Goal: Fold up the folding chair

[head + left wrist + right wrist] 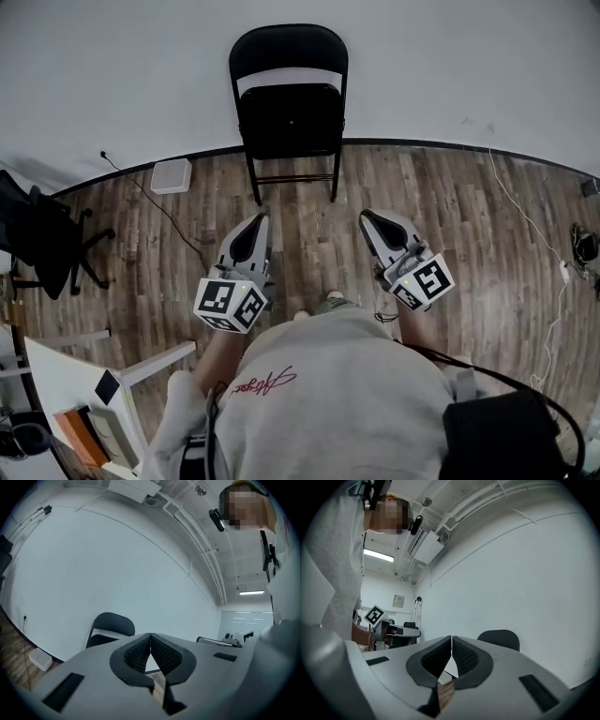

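Two grippers: both are held out in front of the person, side by side and well apart from each other.
Left gripper point(260, 218): its jaws are pressed together at the tips, with nothing between them; its own view shows the ribbed pads point(139, 651) meeting in a thin seam.
Right gripper point(367, 217): its jaws are likewise pressed together and empty, and the dark pads point(464, 657) touch at the tip.
Marker cubes: one point(231, 305) sits at the back of the left gripper and one point(424, 281) at the back of the right, both close to the person's body.
Folding chair point(290, 116): it is black and stands unfolded with its seat down, its back against the white wall point(450, 66) and its legs on the wooden floor point(309, 239).
Chair and grippers: the chair is ahead of both grippers and touched by neither; bare floor lies between them.
Chair in the gripper views: it shows left of the closed tips in the left gripper view point(110, 626) and right of them in the right gripper view point(499, 640).
Person: a grey sweatshirt point(337, 394) fills the bottom of the head view.
Office chair point(42, 234): it is dark and stands at the left edge.
White box point(172, 175): it lies on the floor by the wall, left of the folding chair.
White cable point(525, 220): it trails along the floor at the right.
White table point(61, 370): it is at the lower left.
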Demonstrator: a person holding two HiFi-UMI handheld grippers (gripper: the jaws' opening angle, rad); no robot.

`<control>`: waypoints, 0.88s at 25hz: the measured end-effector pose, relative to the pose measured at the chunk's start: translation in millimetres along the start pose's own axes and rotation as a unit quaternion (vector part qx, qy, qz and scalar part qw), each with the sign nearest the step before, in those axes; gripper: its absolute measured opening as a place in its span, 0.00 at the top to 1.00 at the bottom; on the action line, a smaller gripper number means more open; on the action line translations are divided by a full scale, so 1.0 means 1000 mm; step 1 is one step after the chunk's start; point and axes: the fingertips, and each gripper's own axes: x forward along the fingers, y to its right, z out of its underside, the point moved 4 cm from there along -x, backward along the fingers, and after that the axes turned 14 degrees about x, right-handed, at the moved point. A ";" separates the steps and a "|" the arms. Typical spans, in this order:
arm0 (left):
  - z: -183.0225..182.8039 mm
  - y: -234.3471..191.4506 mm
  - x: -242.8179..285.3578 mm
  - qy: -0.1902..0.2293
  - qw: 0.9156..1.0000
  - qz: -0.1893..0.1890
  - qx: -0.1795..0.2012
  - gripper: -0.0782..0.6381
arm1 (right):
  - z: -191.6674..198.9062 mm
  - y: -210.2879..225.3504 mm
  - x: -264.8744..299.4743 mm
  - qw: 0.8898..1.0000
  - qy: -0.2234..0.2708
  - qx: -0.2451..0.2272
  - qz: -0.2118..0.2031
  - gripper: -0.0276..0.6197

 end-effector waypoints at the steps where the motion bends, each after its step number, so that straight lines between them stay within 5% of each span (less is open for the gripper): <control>1: -0.002 0.006 -0.003 0.005 1.000 0.003 0.004 0.87 | -0.004 -0.004 -0.006 1.000 0.001 -0.007 0.000 0.93; 12: -0.018 0.075 0.005 0.036 0.999 0.000 -0.009 0.87 | -0.032 -0.005 -0.072 0.998 -0.018 -0.059 -0.001 0.93; 22: -0.012 0.088 -0.001 0.031 0.999 -0.006 -0.010 0.87 | -0.036 -0.004 -0.082 0.998 -0.001 -0.060 -0.006 0.93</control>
